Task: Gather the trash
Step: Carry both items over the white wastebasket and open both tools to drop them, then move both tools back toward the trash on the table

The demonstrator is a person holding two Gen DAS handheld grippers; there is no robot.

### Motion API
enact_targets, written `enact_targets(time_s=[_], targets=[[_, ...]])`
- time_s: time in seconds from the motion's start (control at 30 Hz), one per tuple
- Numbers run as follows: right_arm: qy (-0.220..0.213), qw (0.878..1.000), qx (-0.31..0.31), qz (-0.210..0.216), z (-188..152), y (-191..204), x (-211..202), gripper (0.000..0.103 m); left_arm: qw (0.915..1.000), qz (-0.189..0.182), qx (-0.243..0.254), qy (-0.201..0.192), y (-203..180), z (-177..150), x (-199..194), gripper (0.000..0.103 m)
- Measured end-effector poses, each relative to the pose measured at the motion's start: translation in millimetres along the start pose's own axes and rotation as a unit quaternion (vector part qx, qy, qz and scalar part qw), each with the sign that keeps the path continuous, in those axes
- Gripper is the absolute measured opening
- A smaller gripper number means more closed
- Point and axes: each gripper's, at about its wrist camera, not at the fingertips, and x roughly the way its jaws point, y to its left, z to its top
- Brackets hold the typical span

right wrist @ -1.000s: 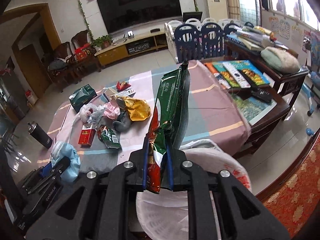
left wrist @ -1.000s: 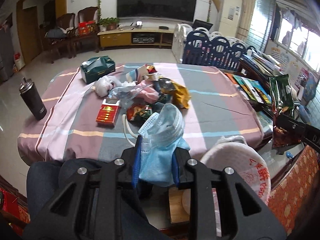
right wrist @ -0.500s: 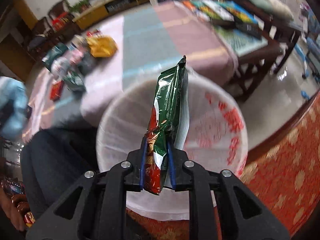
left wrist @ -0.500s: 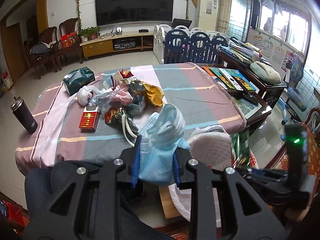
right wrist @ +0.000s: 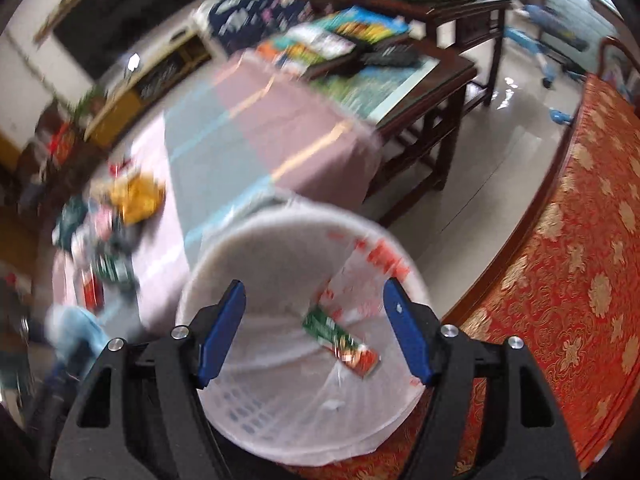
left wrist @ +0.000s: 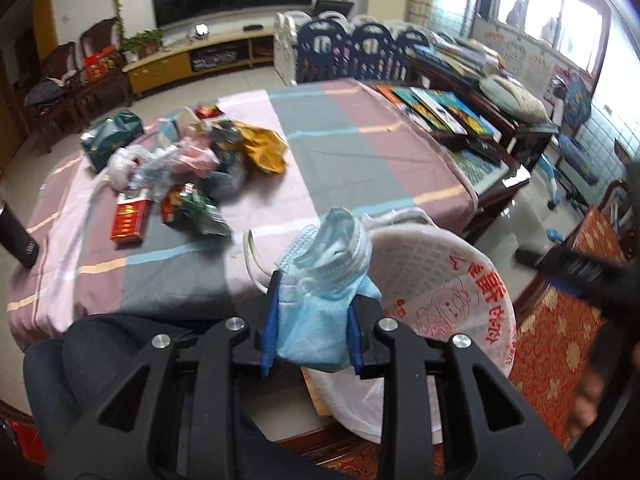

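Observation:
My left gripper (left wrist: pixel 313 344) is shut on a bundle of blue face masks (left wrist: pixel 326 280), held beside the rim of the white trash bin (left wrist: pixel 472 280). My right gripper (right wrist: pixel 316 332) is open and empty above the bin (right wrist: pixel 248 248). A green and red snack wrapper (right wrist: pixel 340 338) lies inside the bin on its white liner. A pile of trash (left wrist: pixel 192 168) lies on the striped tablecloth: a yellow bag (left wrist: pixel 266 148), a red box (left wrist: pixel 129 218), wrappers and plastic bags. The masks show blurred at the left of the right wrist view (right wrist: pixel 76 328).
A black flask (left wrist: pixel 16 236) stands at the table's left edge. A dark side table (right wrist: pixel 404 80) with books stands behind the bin. A red patterned cushion (right wrist: pixel 580 260) lies to the right. A dark-clothed lap (left wrist: pixel 120 344) is below the left gripper.
My right gripper opened and dropped the snack wrapper into the bin. My left gripper with the masks moved right, closer to the bin.

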Motion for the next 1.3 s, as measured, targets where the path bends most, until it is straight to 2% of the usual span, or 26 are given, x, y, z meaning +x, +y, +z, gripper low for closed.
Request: enact_targets(time_s=[0.1, 0.2, 0.23, 0.3, 0.33, 0.37, 0.47, 0.53, 0.67, 0.73, 0.83, 0.9, 1.0, 1.13, 1.2, 1.3], targets=[[-0.048, 0.998, 0.026, 0.000, 15.1, -11.3, -24.7, 0.074, 0.9995, -0.011, 0.026, 0.017, -18.1, 4.5, 25.7, 0.029], [-0.069, 0.997, 0.023, 0.000, 21.6, -11.8, -36.1, 0.075, 0.9974, -0.037, 0.045, 0.043, -34.4, 3.8, 48.9, 0.029], [-0.069, 0.997, 0.020, 0.000, 21.9, -9.5, -35.7, 0.075, 0.9956, -0.050, 0.055, 0.058, -39.9, 1.2, 57.0, 0.033], [-0.065, 0.998, 0.011, 0.003, 19.3, -6.5, -33.8, 0.075, 0.9920, -0.065, 0.075, 0.078, -48.8, -5.9, 67.7, 0.050], [-0.059, 0.998, 0.008, 0.006, 18.5, -3.2, -30.2, 0.075, 0.9907, -0.068, 0.084, 0.083, -52.2, -10.4, 70.5, 0.062], [-0.055, 0.998, 0.005, 0.009, 15.8, -1.4, -28.5, 0.075, 0.9901, -0.066, 0.093, 0.082, -54.1, -14.2, 70.9, 0.070], [-0.042, 0.999, -0.006, 0.013, 7.9, 4.3, -22.8, 0.075, 0.9906, -0.043, 0.110, 0.070, -54.9, -19.9, 68.0, 0.083], [-0.038, 0.999, -0.009, 0.016, 5.7, 7.5, -21.5, 0.075, 0.9920, -0.039, 0.103, 0.061, -50.1, -18.7, 64.2, 0.086], [-0.039, 0.999, -0.013, 0.017, 4.0, 11.2, -21.5, 0.075, 0.9950, -0.041, 0.070, 0.059, -36.7, -13.5, 60.1, 0.090], [-0.040, 0.999, -0.012, 0.017, 3.6, 10.9, -21.8, 0.075, 0.9968, -0.029, 0.053, 0.052, -28.1, -13.0, 57.9, 0.090], [-0.035, 0.999, -0.012, 0.017, 1.8, 11.8, -19.1, 0.075, 0.9991, 0.018, 0.025, 0.028, -8.3, -12.3, 53.2, 0.090], [-0.032, 0.999, -0.014, 0.018, -0.2, 13.2, -16.9, 0.075, 0.9978, 0.066, -0.006, 0.001, 12.9, -11.4, 49.5, 0.090], [-0.025, 0.999, -0.021, 0.019, -4.0, 17.9, -12.7, 0.075, 0.9878, 0.133, -0.078, -0.023, 53.7, -9.8, 43.9, 0.090], [-0.016, 0.999, -0.033, 0.021, -9.0, 25.7, -8.0, 0.075, 0.9704, 0.155, -0.179, -0.050, 105.5, -12.6, 32.1, 0.092], [-0.013, 0.999, -0.041, 0.022, -12.0, 30.6, -6.4, 0.075, 0.9647, 0.163, -0.199, -0.055, 120.4, -14.5, 30.7, 0.093], [-0.014, 0.998, -0.058, 0.022, -16.4, 40.4, -5.5, 0.075, 0.9619, 0.180, -0.201, -0.047, 130.1, -16.6, 35.4, 0.093]])
